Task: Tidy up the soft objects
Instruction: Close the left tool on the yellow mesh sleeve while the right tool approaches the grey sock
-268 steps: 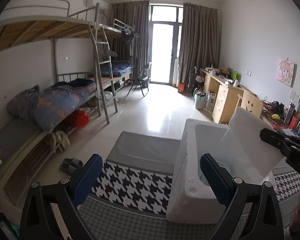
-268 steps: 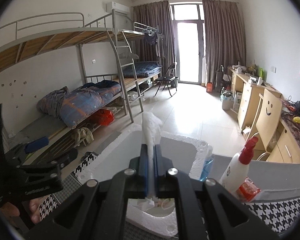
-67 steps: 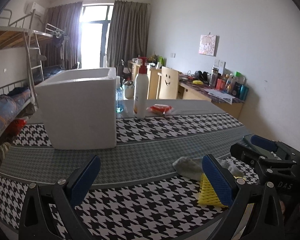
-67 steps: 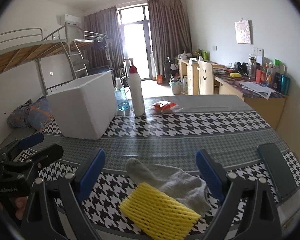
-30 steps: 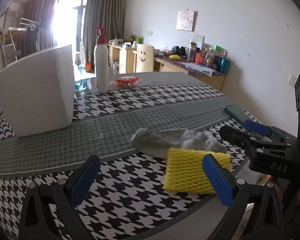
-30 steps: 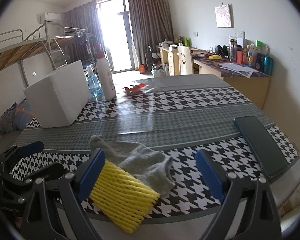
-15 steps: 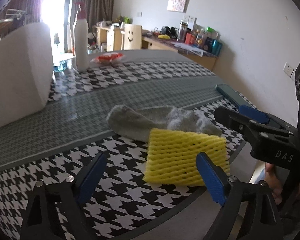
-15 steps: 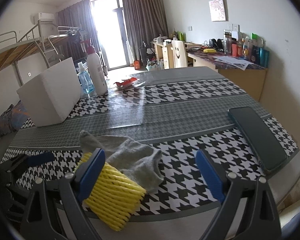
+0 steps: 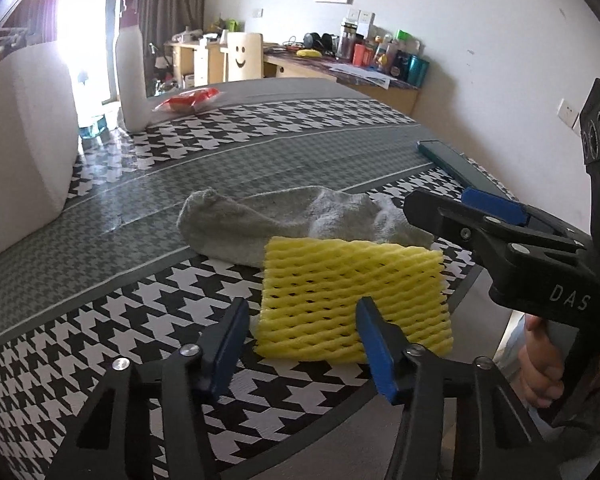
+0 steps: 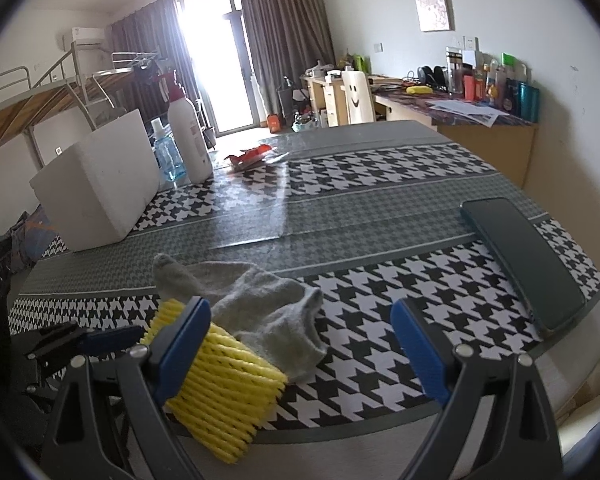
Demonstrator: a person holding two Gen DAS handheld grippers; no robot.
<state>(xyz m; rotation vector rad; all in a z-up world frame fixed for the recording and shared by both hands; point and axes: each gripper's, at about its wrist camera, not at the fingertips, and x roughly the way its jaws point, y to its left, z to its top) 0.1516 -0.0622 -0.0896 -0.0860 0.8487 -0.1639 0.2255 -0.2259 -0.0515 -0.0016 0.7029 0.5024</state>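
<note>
A yellow foam net sleeve point(image 9: 352, 300) lies flat near the table's front edge, partly on top of a grey sock point(image 9: 276, 220). My left gripper point(image 9: 304, 340) is partly closed, its blue pads on either side of the sleeve's near left corner without gripping it. In the right wrist view the sleeve point(image 10: 224, 396) and the sock point(image 10: 260, 300) lie at lower left. My right gripper point(image 10: 300, 348) is wide open and empty, just to the right of them. The white foam box point(image 10: 100, 188) stands at the far left.
A white pump bottle point(image 10: 188, 136), a blue bottle point(image 10: 166, 156) and a red packet point(image 10: 250, 156) stand beside the box. A dark phone point(image 10: 520, 256) lies at the table's right edge. The houndstooth table cover point(image 10: 380, 184) runs to the edge close in front of me.
My left gripper has moved down and forward to the yellow sleeve, and its jaws have narrowed around the sleeve's corner. The right gripper has stayed wide open, shifting slightly closer to the sock.
</note>
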